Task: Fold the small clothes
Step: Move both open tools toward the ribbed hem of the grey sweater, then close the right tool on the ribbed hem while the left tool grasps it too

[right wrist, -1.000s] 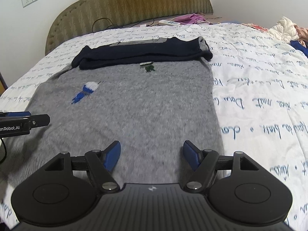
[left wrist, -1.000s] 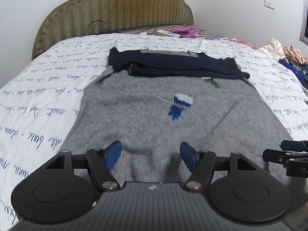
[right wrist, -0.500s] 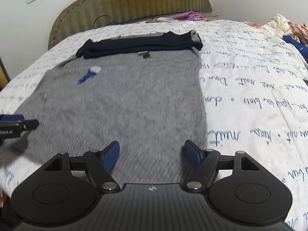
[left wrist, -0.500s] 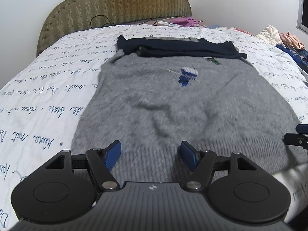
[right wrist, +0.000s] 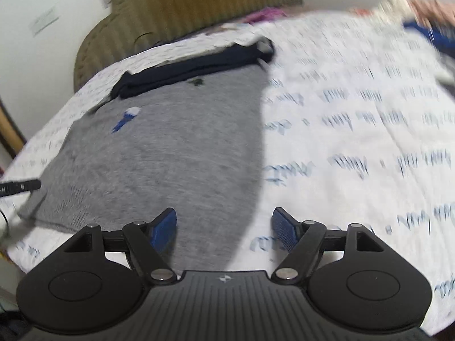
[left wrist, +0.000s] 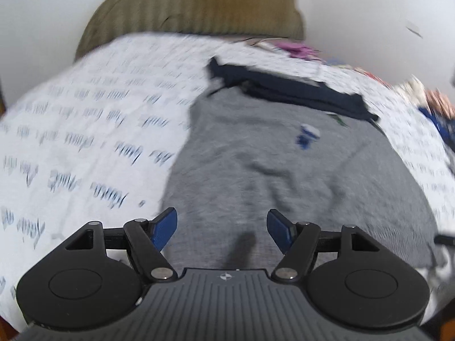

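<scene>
A grey knitted sweater (left wrist: pixel 284 170) (right wrist: pixel 176 153) with a small blue and white figure on its chest lies flat on the bed, its dark navy sleeves (left wrist: pixel 293 91) (right wrist: pixel 199 65) folded across the top. My left gripper (left wrist: pixel 222 227) hovers open over the sweater's lower left part, its left pad at the garment's left edge, nothing between the blue pads. My right gripper (right wrist: pixel 224 227) hovers open above the lower right edge, straddling grey knit and bedspread. Both views are blurred. In the right wrist view the left gripper's tip (right wrist: pixel 21 186) shows at the far left.
A white bedspread (left wrist: pixel 85 130) (right wrist: pixel 355 119) with blue script covers the bed. An olive padded headboard (left wrist: pixel 193 5) stands behind. Loose clothes (left wrist: pixel 435 105) lie piled at the far right, and a pink cloth (left wrist: pixel 298 48) lies near the headboard.
Both grippers have drawn back toward the sweater's hem and drifted outward, the left to the left edge, the right to the right edge. Both views have tilted. The sweater lies as before.
</scene>
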